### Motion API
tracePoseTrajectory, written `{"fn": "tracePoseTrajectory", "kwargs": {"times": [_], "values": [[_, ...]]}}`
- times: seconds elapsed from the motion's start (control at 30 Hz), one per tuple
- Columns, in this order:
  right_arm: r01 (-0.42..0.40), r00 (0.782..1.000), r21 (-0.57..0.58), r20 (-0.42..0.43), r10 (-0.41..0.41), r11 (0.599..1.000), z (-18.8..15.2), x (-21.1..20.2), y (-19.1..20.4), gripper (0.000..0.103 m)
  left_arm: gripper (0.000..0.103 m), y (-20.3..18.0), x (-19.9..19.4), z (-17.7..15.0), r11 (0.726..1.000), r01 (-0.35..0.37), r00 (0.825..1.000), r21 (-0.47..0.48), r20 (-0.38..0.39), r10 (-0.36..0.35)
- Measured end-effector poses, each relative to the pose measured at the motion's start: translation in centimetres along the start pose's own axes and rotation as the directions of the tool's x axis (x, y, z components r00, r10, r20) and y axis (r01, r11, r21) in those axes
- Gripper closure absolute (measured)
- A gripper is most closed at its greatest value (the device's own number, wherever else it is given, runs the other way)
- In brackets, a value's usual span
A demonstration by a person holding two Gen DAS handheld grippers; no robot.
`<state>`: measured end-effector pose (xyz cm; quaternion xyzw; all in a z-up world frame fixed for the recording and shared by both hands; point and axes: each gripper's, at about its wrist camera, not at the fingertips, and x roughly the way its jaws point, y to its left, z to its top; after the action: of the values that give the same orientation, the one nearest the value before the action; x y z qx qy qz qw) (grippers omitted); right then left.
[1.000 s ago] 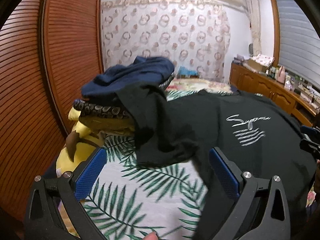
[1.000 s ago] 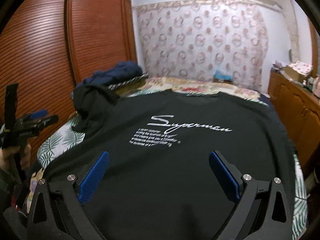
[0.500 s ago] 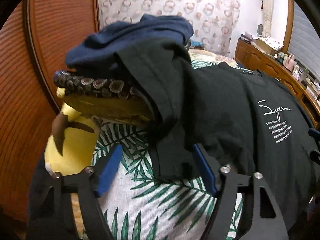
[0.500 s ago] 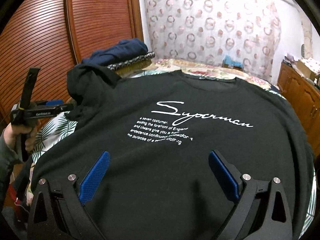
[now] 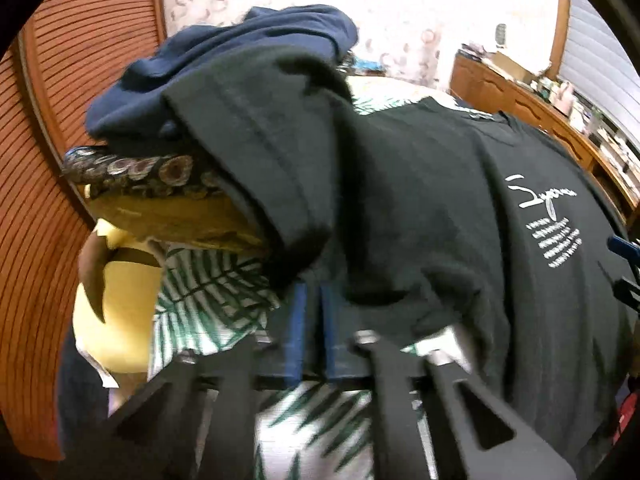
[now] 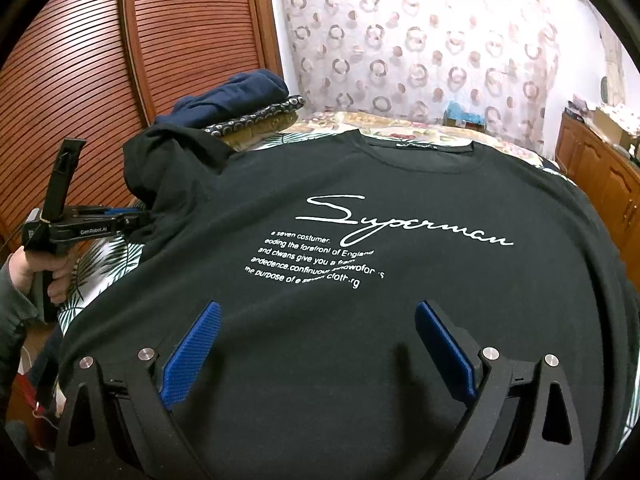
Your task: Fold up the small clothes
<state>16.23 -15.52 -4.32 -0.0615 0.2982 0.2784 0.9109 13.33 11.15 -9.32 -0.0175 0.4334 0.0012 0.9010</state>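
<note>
A black T-shirt (image 6: 360,184) with white "Superman" lettering lies spread face up on the palm-leaf bedsheet (image 5: 208,300). Its left sleeve (image 5: 272,152) is draped up against a stack of folded clothes. My left gripper (image 5: 314,292) is closing tight on the lower hem of that sleeve, and its blue pads press the fabric. From the right wrist view the left gripper (image 6: 140,213) meets the sleeve at the shirt's left side, held by a hand (image 6: 36,268). My right gripper (image 6: 318,316) hovers open over the shirt's lower half with nothing between its fingers.
Beside the sleeve stands the stack of folded clothes (image 6: 236,96), navy on top, then patterned and yellow pieces. A yellow plush (image 5: 116,300) lies left of it. Louvred wooden wardrobe doors (image 6: 100,60) run along the left. A wooden cabinet (image 6: 600,168) stands at the right.
My left gripper moved forward and down to the black sleeve and went from wide open to shut on its hem. The right gripper edged closer over the shirt and stays open.
</note>
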Motion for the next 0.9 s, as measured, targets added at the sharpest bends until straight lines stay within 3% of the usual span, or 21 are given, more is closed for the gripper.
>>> {"fn": "tracePoseTrajectory", "kwargs": {"times": [0.17, 0.4, 0.7, 0.77, 0.83, 0.9], "values": [[0.012, 1.0, -0.017, 0.02, -0.012, 1.0, -0.1, -0.2, 0.4, 0.006, 0.099, -1.6, -2.5, 1.4, 0.998, 0.008, 0.999, 0.065, 0.048, -0.011], [0.009, 0.999, -0.008, 0.032, -0.008, 1.0, -0.3, -0.3, 0.2, 0.006, 0.099, -6.4, -6.9, 5.8, 0.982, 0.089, 0.984, 0.167, 0.138, -0.112], [-0.001, 1.0, 0.014, 0.031, 0.001, 1.0, -0.4, -0.1, -0.1, 0.006, 0.098, -12.0, -6.8, 8.5, 0.949, 0.133, 0.971, 0.287, 0.154, -0.182], [-0.003, 1.0, 0.014, 0.031, 0.003, 1.0, -0.5, 0.0, 0.0, 0.006, 0.081, -12.2, -7.2, 8.1, 0.948, 0.145, 0.967, 0.284, 0.163, -0.197], [-0.005, 1.0, 0.013, 0.03, 0.005, 1.0, -0.4, 0.0, 0.0, 0.006, 0.076, -11.6, -8.0, 7.2, 0.948, 0.152, 0.962, 0.28, 0.176, -0.207], [-0.008, 0.999, 0.013, 0.031, 0.008, 1.0, -0.4, 0.0, -0.1, 0.006, 0.062, -11.2, -8.1, 6.5, 0.952, 0.141, 0.962, 0.271, 0.188, -0.196]]}}
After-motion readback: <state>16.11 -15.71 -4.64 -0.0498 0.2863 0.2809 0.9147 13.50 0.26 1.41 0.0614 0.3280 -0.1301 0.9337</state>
